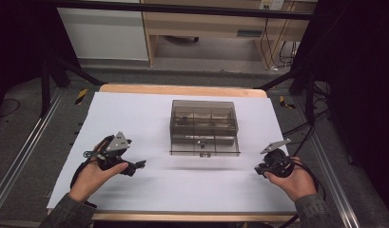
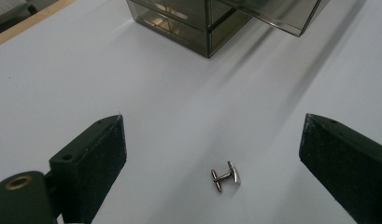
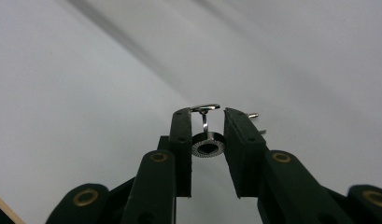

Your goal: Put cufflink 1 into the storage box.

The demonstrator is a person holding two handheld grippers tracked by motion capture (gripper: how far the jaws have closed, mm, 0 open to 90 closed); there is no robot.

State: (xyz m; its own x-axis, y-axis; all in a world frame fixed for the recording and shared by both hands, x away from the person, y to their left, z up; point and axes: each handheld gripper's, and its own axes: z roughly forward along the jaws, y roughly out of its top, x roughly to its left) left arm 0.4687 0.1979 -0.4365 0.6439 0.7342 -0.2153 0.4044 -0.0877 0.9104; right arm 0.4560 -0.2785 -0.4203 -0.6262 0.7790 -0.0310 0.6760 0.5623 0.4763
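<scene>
While the left hand-held gripper (image 2: 212,158) hung with its jaws wide apart over the white table (image 1: 135,114), a small silver cufflink (image 2: 225,177) lay between them at the lower middle of the left gripper view, touching neither pad. It looked like polished metal, a short post joining a flat face to a toggle bar, lying on its side. The right hand-held gripper (image 3: 206,126), at the lower right of the high view, was clamped on a second cufflink (image 3: 205,116) by its thin post, its curved face at the jaw tips and a dark, ridged round piece sitting lower between the jaws. That hold seemed slight; a tilt or an eased squeeze could probably let the smooth piece slip out. The loose one might skid away if a pad nudged it before both closed. A smoky clear compartment box (image 1: 204,126) stood at the centre of the high view, its lid apparently open.
</scene>
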